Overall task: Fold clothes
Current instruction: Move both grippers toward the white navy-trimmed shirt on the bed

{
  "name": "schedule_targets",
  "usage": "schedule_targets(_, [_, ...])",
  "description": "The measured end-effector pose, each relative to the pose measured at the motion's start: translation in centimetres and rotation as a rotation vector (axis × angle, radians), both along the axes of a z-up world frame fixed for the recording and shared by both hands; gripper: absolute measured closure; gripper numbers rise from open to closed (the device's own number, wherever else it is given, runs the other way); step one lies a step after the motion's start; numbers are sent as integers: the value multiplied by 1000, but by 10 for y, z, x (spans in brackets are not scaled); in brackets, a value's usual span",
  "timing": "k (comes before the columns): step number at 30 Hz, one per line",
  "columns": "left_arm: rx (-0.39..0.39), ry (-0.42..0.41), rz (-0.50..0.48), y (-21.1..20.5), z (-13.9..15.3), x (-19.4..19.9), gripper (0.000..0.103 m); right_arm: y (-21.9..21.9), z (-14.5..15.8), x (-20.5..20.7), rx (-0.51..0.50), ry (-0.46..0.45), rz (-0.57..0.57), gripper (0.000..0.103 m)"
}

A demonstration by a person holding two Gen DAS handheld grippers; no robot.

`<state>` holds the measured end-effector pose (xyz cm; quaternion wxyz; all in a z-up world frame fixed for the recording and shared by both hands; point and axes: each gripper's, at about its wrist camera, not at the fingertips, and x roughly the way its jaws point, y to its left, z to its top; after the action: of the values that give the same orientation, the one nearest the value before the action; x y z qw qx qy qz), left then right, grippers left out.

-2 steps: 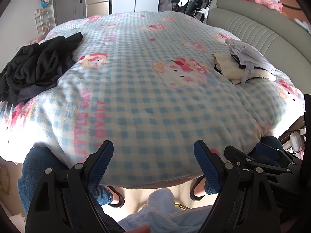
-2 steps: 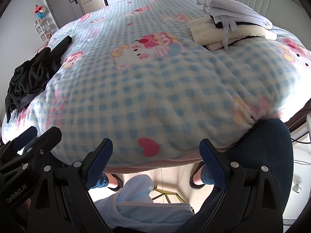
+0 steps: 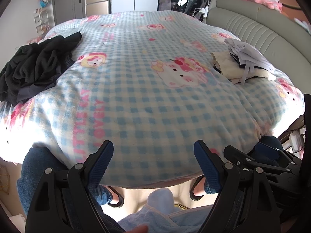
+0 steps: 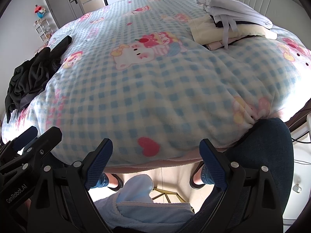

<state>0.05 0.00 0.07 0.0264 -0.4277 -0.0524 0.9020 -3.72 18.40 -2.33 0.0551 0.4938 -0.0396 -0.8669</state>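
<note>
Below both tools, a light-blue garment (image 4: 136, 203) runs off frame.

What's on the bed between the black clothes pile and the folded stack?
Nothing but bare checked blanket lies between the black clothes pile and the folded stack; both wrist views show this.
</note>
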Motion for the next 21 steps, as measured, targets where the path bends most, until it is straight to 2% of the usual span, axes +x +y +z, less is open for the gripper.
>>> schedule_targets(5, [12,-9,-19,0,1,-3,16,-6,-2,-6,9,-15,26,11])
schedule_targets(10, [51,6,33,-31,8,-17,16,-26,-2,-17,26,-22,85,11])
schedule_targets(15, [49,38,105,-78,19,-23,16,-72,13,-39,66,12,224,11])
schedule_targets(21, [17,80,204,-150,41,-28,16,-149,47,-77,50,71,350,11])
